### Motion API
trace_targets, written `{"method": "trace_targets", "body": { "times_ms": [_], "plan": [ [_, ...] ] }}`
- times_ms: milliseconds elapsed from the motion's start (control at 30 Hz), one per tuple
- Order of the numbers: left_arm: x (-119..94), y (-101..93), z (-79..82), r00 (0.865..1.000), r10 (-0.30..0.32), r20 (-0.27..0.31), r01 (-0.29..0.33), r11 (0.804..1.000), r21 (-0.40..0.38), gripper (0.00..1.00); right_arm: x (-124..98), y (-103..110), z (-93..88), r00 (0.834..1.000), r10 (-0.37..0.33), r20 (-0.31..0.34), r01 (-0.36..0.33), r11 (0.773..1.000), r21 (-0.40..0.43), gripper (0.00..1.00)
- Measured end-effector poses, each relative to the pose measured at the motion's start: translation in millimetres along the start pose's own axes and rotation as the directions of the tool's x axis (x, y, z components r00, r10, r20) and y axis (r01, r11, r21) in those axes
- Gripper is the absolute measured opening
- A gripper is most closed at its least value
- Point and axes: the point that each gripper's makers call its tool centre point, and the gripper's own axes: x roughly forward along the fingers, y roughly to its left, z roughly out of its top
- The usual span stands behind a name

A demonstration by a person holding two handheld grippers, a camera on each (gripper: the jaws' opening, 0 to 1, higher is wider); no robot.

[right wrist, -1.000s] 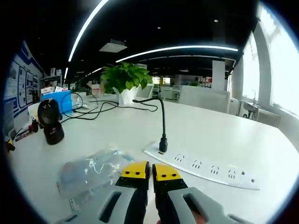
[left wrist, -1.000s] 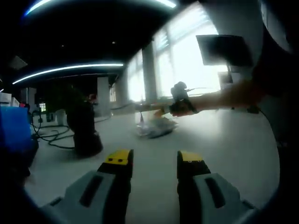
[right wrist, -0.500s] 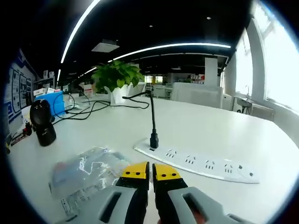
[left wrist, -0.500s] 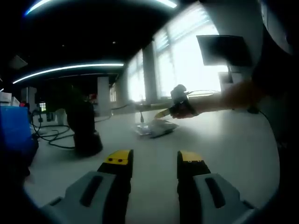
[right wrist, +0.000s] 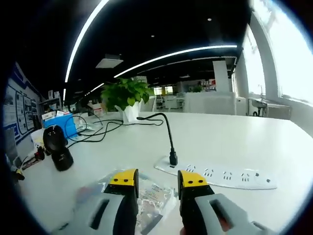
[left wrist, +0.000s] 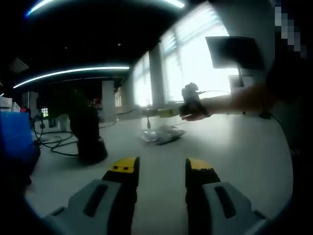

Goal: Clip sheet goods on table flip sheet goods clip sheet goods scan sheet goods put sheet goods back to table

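My right gripper (right wrist: 155, 178) is spread open and holds nothing, hovering over the clear plastic sheet goods packet (right wrist: 146, 198), which lies flat on the white table (right wrist: 234, 142) between and just past my fingers, its long axis running from near left to far right. Beyond it lie a white power strip (right wrist: 220, 174), a black scanner (right wrist: 57, 149) at far left, and a potted plant (right wrist: 126, 95). My left gripper (left wrist: 161, 169) is also open and empty, with the packet well ahead of its fingertips.

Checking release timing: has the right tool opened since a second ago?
Yes. The right tool was shut; its jaws now stand apart over the plastic packet, near the power strip.
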Motion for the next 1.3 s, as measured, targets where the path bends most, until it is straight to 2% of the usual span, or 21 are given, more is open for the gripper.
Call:
{"method": "trace_targets", "body": {
  "times_ms": [167, 400, 633, 833, 933, 1300],
  "plan": [
    [0.7, 0.6, -0.7, 1.0, 0.0, -0.002, 0.0, 1.0, 0.004, 0.3, 0.2, 22.3, -0.7, 0.999, 0.042, -0.007, -0.042, 0.999, -0.014, 0.53],
    [1.4, 0.8, -1.3, 1.0, 0.0, -0.004, 0.0, 1.0, 0.008, 0.3, 6.8, 40.2, -22.9, 0.994, 0.069, -0.087, -0.079, 0.991, -0.113, 0.82],
    [1.8, 0.7, -2.2, 1.0, -0.002, -0.006, 0.002, 1.0, 0.012, 0.3, 8.7, 53.0, -34.5, 0.987, 0.102, -0.121, -0.115, 0.988, -0.106, 0.88],
    [2.1, 0.7, -2.3, 1.0, -0.004, -0.007, 0.004, 1.0, 0.011, 0.3, 14.9, 54.6, -48.8, 0.977, 0.13, -0.167, -0.146, 0.985, -0.093, 0.88],
    [2.0, 1.7, -1.9, 1.0, -0.002, -0.004, 0.002, 1.0, 0.004, 0.3, 16.0, 55.8, -54.5, 0.975, 0.124, -0.185, -0.149, 0.981, -0.127, 0.87],
    [2.6, 2.4, -2.2, 1.0, -0.001, -0.004, 0.001, 1.0, 0.0, 0.3, 13.9, 56.6, -62.3, 0.97, 0.134, -0.205, -0.151, 0.986, -0.071, 0.85]
  ]
}}
